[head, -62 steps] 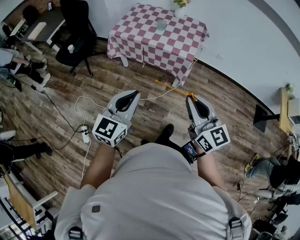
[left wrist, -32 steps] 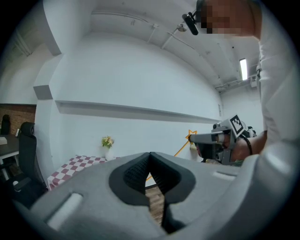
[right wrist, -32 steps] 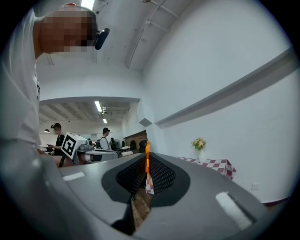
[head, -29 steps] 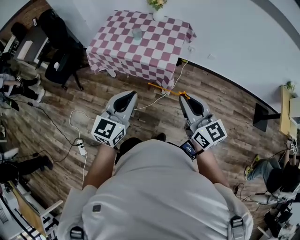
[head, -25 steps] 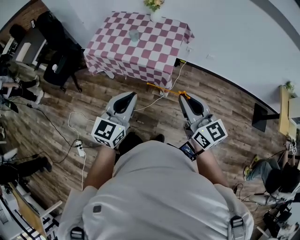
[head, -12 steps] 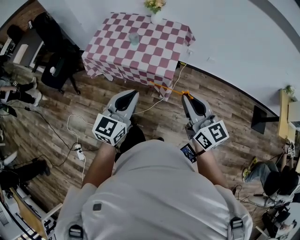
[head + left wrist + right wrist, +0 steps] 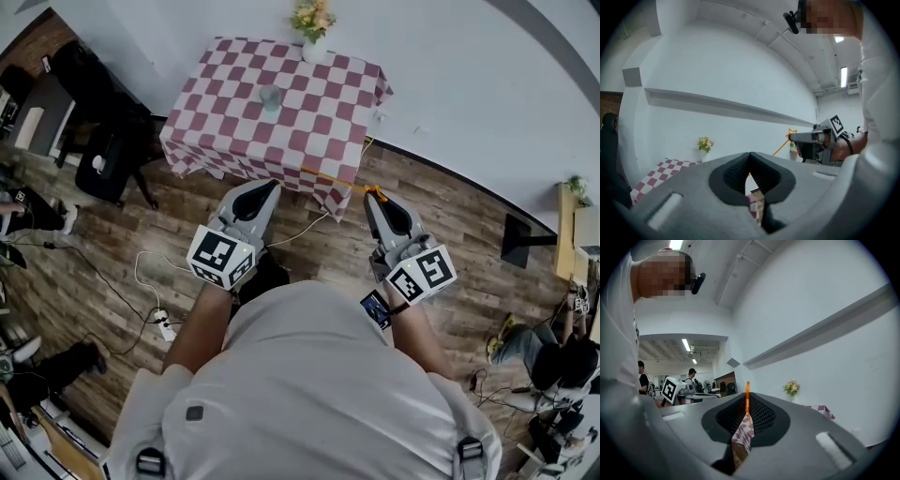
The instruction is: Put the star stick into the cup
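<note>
A thin orange star stick (image 7: 337, 181) juts left from my right gripper (image 7: 373, 198), which is shut on it. In the right gripper view the stick (image 7: 747, 397) stands up between the closed jaws. The left gripper view shows its star (image 7: 791, 134) right by the right gripper (image 7: 811, 138). My left gripper (image 7: 269, 187) hangs beside it over the wooden floor, its jaws (image 7: 750, 157) shut on nothing. A clear cup (image 7: 270, 97) stands on the red-and-white checkered table (image 7: 225, 103) ahead, beyond both grippers.
A vase of flowers (image 7: 314, 23) stands at the table's far edge against the white wall. A black office chair (image 7: 111, 145) is left of the table. Cables and a power strip (image 7: 166, 327) lie on the floor at left.
The checkered table has come closer and now lies just beyond the gripper tips. Both grippers keep their pose, the right one still holding the stick.
</note>
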`<state>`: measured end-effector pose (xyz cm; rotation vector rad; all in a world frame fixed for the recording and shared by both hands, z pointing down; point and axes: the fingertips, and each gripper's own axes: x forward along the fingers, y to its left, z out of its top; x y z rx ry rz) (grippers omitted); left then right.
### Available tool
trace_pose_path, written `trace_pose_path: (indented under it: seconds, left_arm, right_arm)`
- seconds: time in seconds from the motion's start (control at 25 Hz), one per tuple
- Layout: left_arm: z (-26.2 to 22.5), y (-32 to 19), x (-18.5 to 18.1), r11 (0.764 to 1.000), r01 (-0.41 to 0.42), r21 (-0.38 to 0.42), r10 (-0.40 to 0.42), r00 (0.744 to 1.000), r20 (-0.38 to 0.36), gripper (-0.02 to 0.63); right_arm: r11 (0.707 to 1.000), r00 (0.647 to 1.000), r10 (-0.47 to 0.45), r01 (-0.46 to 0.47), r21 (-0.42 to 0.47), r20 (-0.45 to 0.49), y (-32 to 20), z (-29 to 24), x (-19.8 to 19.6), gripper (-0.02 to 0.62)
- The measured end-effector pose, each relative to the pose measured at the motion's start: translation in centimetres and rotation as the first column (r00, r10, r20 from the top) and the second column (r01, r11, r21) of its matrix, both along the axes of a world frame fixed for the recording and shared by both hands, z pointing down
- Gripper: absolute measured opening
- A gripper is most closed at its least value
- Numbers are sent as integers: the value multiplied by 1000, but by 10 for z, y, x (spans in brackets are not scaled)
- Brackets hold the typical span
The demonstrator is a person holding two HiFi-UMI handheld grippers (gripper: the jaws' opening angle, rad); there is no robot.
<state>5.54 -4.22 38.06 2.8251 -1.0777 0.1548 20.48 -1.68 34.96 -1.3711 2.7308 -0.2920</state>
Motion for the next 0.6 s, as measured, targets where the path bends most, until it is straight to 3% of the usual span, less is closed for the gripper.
trace_pose_path:
  seconds: [0.6]
  left_arm:
    - [-12, -104, -112, 998, -68, 10, 68, 998, -10, 3]
  right_arm:
    - [999, 999, 40, -40, 5, -29, -103, -13, -118, 28]
